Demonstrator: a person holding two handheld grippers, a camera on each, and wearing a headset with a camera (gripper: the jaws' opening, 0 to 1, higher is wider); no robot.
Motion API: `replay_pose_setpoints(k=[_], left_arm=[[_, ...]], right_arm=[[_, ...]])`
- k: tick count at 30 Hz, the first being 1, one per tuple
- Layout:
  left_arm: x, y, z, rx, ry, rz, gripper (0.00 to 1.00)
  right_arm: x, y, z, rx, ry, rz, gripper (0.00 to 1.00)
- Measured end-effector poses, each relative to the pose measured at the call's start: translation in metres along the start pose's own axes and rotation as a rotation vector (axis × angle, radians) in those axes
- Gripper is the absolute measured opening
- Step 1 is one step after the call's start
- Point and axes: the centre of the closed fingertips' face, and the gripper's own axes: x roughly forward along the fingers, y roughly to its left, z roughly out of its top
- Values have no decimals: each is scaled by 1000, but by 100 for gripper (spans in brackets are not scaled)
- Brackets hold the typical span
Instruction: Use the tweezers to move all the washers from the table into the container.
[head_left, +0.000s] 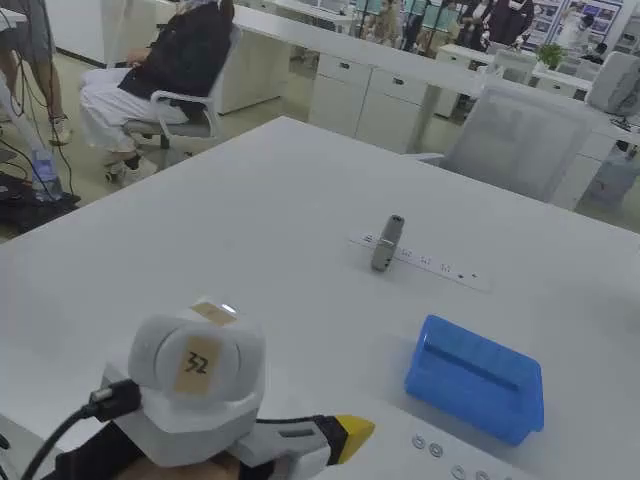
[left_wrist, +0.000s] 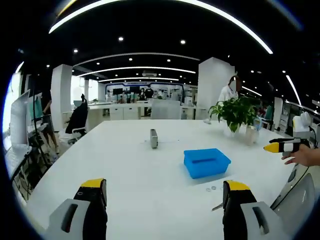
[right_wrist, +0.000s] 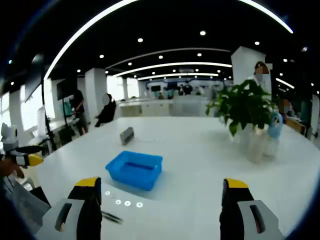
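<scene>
A blue container (head_left: 475, 378) stands on the white table (head_left: 250, 250); it also appears in the gripper views (left_wrist: 206, 162) (right_wrist: 134, 170). Several small washers (head_left: 436, 450) lie in a row on the table just in front of it (right_wrist: 128, 203) (left_wrist: 211, 189). Thin dark tweezers (right_wrist: 112, 216) lie flat by the washers, close to my left gripper's right-hand jaw (left_wrist: 218, 206). My left gripper (left_wrist: 164, 192) is open and holds nothing; its yellow-tipped body (head_left: 355, 432) sits at the table's near left. My right gripper (right_wrist: 161, 187) is open too, empty, facing the container.
A small grey metal block (head_left: 388, 242) rests on a white strip mid-table. A potted plant (right_wrist: 245, 107) and a pale bottle (right_wrist: 272, 135) stand right of the container. A seated person in an office chair (head_left: 170, 70) is beyond the far table edge.
</scene>
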Motion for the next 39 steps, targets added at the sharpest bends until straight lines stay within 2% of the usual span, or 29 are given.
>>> replay_pose_setpoints(k=[3,7,12,15,18,22,25,29,33,35,39], left_arm=[[1,-1,-3,14,16,-3,99],[9,0,-10,2,37,0,99],[12,-3,-12,57,59,-2,99],[12,-3,-12,59,62,-10,99],[13,-3,-12,54,77,-19,99],[11,-1,-5,36,55,-24,99],[10,0,-3,32,48,-25,99],[8,3,-5,41,69,-19,99],[9,3,-6,35,68,-30,99],[10,2,-8,27,84,-39,99],[10,3,-10,34,96,-41,99]], right_arm=[[-4,-3,-4,-1,14,-6,99],[-5,-6,-13,17,31,-14,99],[-4,-1,-21,31,37,-13,99],[-1,5,-25,35,53,-3,99],[-1,11,-21,1,50,1,99],[0,14,-19,17,56,10,99],[-2,16,-17,-2,55,3,99],[-3,15,-18,-3,65,4,99],[-4,14,-17,-4,67,-3,99],[-4,14,-17,2,66,-5,99],[-3,17,-19,-24,83,-6,99]])
